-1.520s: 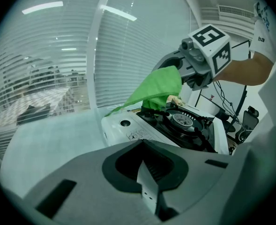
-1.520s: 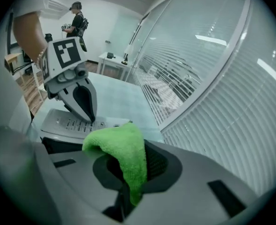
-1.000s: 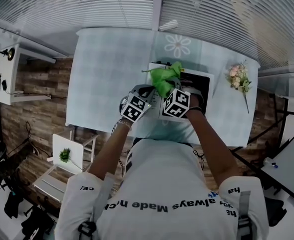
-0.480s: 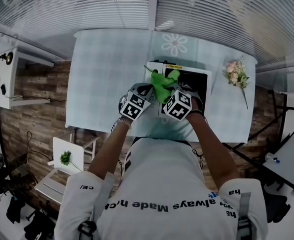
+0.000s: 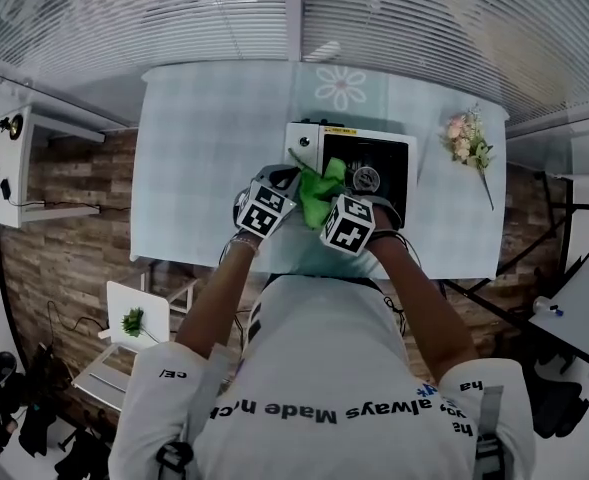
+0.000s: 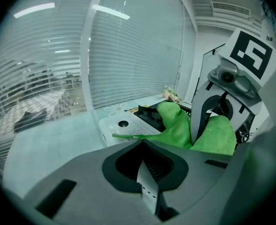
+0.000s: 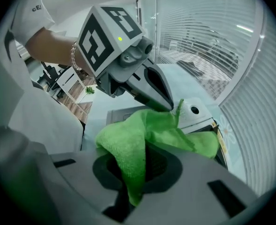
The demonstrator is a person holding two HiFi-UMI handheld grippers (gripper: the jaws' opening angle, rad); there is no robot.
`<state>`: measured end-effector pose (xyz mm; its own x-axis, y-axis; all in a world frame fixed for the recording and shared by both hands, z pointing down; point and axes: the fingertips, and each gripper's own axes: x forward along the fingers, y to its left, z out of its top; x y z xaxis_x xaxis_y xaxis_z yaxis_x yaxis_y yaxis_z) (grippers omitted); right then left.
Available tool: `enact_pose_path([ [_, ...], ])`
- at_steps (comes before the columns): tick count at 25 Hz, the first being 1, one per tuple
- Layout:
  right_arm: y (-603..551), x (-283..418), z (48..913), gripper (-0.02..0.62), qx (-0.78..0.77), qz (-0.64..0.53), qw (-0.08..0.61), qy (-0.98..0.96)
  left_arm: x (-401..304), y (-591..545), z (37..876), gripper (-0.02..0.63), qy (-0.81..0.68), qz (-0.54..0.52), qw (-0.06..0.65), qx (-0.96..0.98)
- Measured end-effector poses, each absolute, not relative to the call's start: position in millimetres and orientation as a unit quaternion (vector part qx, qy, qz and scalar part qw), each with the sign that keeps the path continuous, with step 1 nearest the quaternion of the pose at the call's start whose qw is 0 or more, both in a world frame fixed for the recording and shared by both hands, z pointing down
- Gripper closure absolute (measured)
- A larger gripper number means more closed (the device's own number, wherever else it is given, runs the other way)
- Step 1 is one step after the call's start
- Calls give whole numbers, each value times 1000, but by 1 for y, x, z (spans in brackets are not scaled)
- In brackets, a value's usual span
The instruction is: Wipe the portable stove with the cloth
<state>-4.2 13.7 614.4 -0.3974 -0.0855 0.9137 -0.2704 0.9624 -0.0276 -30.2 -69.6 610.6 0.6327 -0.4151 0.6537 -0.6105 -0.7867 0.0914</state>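
Nearest the head camera is the person's white T-shirt (image 5: 314, 368), and both forearms reach forward over the near edge of the table (image 5: 204, 148). The right gripper (image 7: 138, 172) is clenched on the green cloth (image 7: 128, 139): a thick fold runs down into the slot between its jaws and bulges out above them. Just beyond it, the left gripper (image 7: 169, 107) comes in from the person's left with its jaws pressed together on a thin corner of the same cloth, so the cloth hangs between the two tools. It lies bunched over the near left part of the portable stove (image 5: 309, 140), covering the edge where the white control panel meets the black cooking top. The round burner (image 5: 366, 178) shows just right of the cloth. The stove stands on the pale checked tablecloth toward the table's right half. Farther right, well apart from the stove, lies a small bouquet of flowers (image 5: 469, 148). Beyond the table's far edge hang slatted blinds (image 5: 174, 18).
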Motion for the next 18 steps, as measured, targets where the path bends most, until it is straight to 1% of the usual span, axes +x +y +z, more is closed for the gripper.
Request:
enact_pose_path([
  [2,8,-5,606,569,121,78,526,-838,-30,-70,612,594,-288,318,154,890],
  [6,-3,-17,547,569,187,83,431,-879,-27,-70,612,594,-282,319,154,891],
  [8,9,-28,526,569,190,81,404,-891,-28,-71,611,594,-280,319,155,892],
  [12,50,-51,531,569,170,103,386,-901,-29,-70,611,594,-276,322,154,892],
  [18,94,-78,587,569,149,147,391,-896,-29,-70,610,594,-271,325,152,893],
])
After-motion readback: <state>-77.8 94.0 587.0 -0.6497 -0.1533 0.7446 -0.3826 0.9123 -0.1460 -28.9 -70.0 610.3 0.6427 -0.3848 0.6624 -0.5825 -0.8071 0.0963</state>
